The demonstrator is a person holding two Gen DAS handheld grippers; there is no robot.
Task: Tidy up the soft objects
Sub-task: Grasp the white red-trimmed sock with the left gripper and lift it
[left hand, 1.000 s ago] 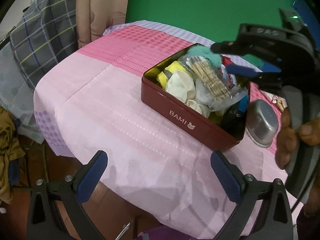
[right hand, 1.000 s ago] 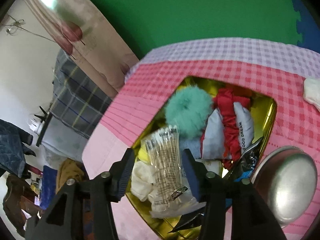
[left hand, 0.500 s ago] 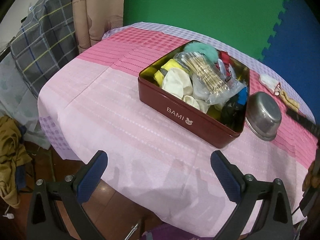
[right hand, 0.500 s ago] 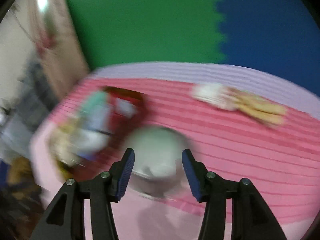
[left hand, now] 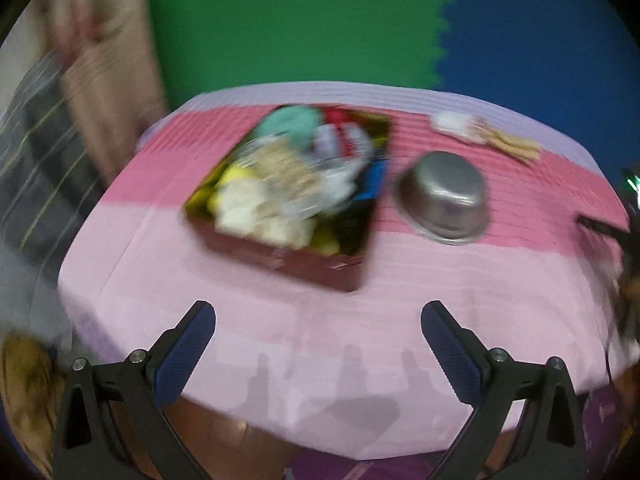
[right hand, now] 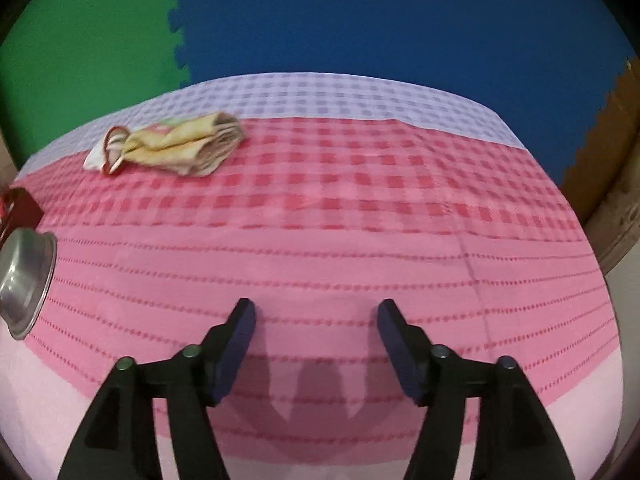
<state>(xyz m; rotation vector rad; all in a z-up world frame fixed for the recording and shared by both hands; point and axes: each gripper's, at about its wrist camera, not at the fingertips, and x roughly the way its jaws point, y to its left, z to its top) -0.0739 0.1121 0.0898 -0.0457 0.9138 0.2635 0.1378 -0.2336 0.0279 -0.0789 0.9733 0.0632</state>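
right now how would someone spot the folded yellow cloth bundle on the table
Look at the pink checked tablecloth, towards its far edge before the green and blue foam wall. The folded yellow cloth bundle lies flat there, alone, beyond the upturned steel bowl. It is the only loose fabric outside the dark red tin.

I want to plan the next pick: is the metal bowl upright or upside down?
Upside down. In the left wrist view the bowl shows its flat base on top, with the wider rim down on the tablecloth, beside the tin.

Both grippers, left gripper & right gripper: black angular arms w/ silver screws, dark-blue ribbed pads.
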